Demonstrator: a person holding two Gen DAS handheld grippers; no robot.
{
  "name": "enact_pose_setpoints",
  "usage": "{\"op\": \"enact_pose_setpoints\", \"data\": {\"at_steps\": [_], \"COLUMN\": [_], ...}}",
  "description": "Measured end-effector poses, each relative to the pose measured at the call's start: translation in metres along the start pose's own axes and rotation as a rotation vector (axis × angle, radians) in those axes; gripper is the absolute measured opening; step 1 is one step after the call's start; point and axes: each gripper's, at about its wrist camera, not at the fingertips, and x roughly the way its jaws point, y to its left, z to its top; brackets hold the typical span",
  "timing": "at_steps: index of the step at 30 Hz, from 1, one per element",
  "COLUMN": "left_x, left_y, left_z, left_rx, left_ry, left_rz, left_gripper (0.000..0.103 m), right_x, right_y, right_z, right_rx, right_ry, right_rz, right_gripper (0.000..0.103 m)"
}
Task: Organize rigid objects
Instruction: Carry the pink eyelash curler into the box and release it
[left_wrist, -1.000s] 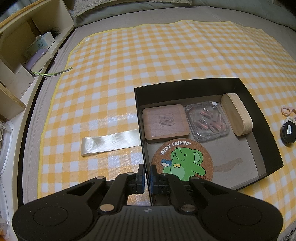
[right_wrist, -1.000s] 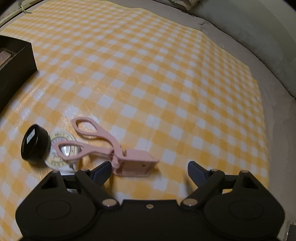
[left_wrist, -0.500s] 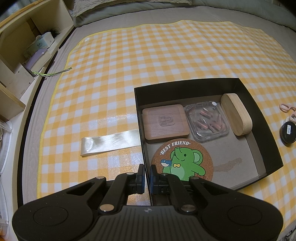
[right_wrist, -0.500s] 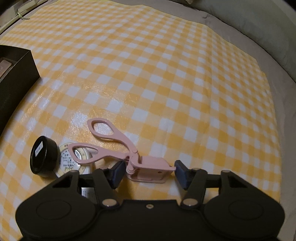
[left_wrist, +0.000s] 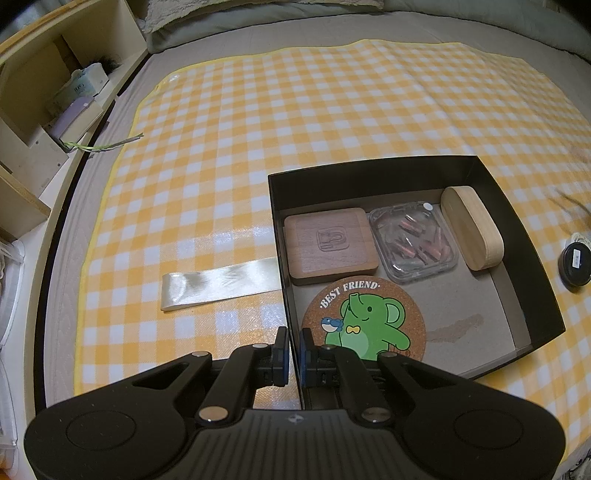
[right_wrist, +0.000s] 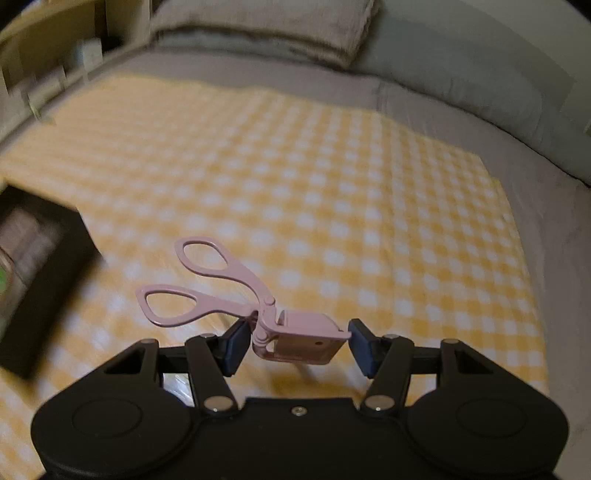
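Right wrist view: right gripper (right_wrist: 295, 341) fingers clamp pink eyelash curler (right_wrist: 236, 302), lifted. Left gripper (left_wrist: 291, 350) fingers pinch black box (left_wrist: 517, 210) wall. Next: carry curler left into box w/ free floor.

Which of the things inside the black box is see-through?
The clear plastic case, lying between the square wooden block and the oval wooden case. Small reddish pieces show through it; the others are opaque.

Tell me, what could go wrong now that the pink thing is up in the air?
The pink eyelash curler is pinched only at its head between the right gripper fingers, handles sticking out; it could swing or slip. The black box is already crowded, so it might knock the clear case going in.
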Motion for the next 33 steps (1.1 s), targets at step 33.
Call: {"op": "enact_pose_setpoints", "data": {"at_steps": [33], "left_x": [0.000], "left_y": [0.000], "left_z": [0.000], "left_rx": [-0.002], "left_ry": [0.000], "left_rz": [-0.006], "left_gripper": [0.006], "right_x": [-0.026], "right_y": [0.224], "right_z": [0.028], "right_rx": [-0.071], "right_ry": [0.177], "right_rz": [0.280], "right_gripper": [0.059]}}
